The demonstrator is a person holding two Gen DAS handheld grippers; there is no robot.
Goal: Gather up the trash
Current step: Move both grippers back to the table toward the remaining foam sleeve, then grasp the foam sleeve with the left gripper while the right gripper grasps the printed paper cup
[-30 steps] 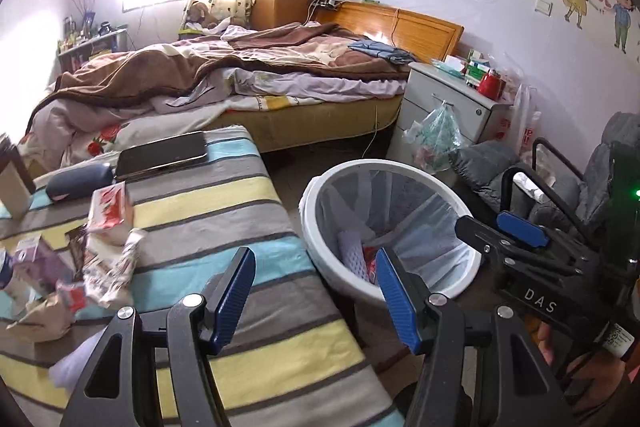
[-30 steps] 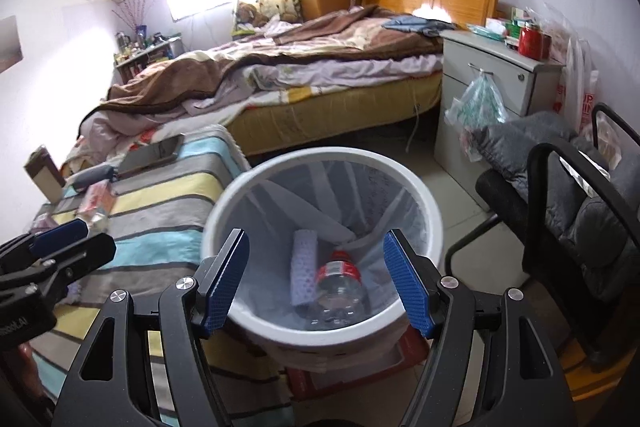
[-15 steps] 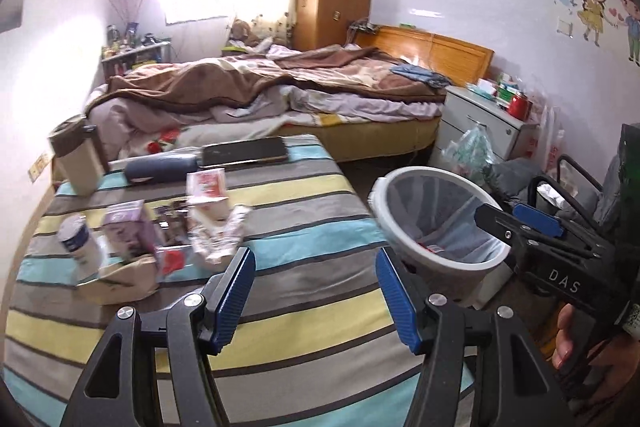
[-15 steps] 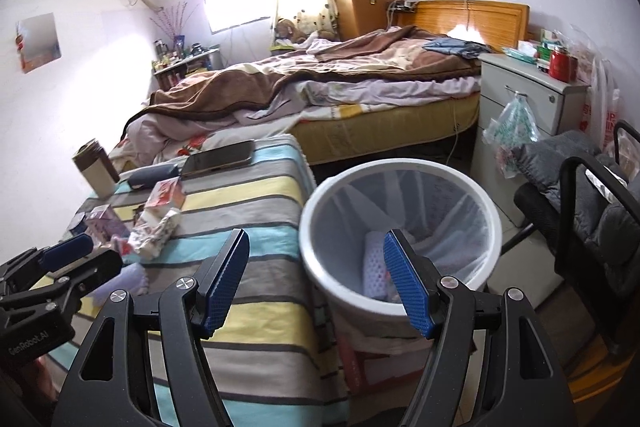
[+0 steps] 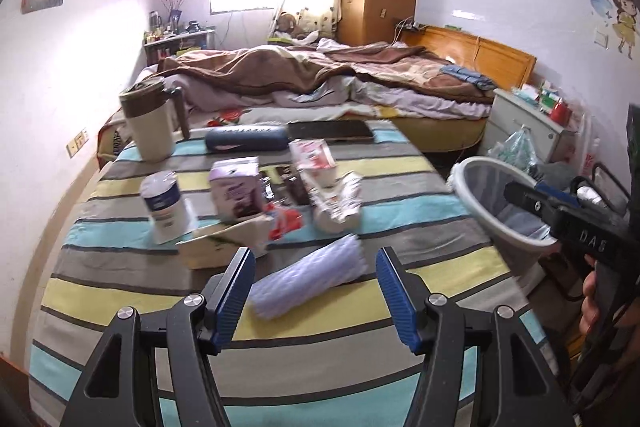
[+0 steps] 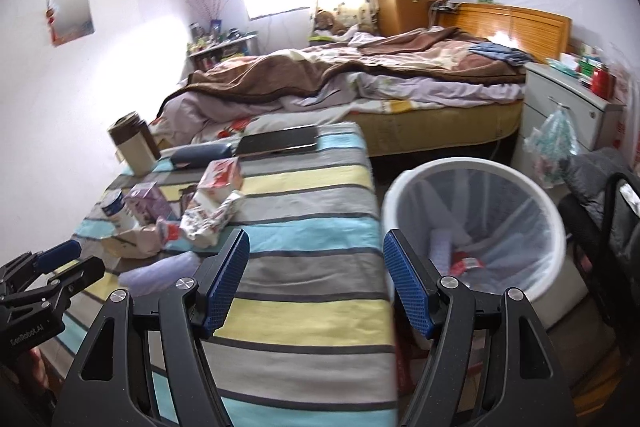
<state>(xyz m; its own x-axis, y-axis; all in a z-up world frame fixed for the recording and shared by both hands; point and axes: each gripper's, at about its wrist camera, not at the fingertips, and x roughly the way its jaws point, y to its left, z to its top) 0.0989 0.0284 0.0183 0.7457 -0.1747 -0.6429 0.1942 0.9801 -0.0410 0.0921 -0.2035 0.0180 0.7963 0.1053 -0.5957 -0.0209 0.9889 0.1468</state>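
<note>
A pale foam-net sleeve lies on the striped table, just ahead of my open, empty left gripper. Behind it sits a trash pile: a crumpled wrapper, a purple carton, a small white can, a flat beige box and a red-white packet. The white bin with a liner stands right of the table and holds a foam sleeve and a bottle. My right gripper is open and empty over the table's right edge, beside the bin.
At the table's far end stand a beige jug, a dark case and a tablet. A bed lies beyond, a white nightstand at right, and a black chair next to the bin.
Both grippers have swung left from over the bin toward the table. The left one now faces the trash pile with the foam sleeve between its fingers' line. Both stay open.
</note>
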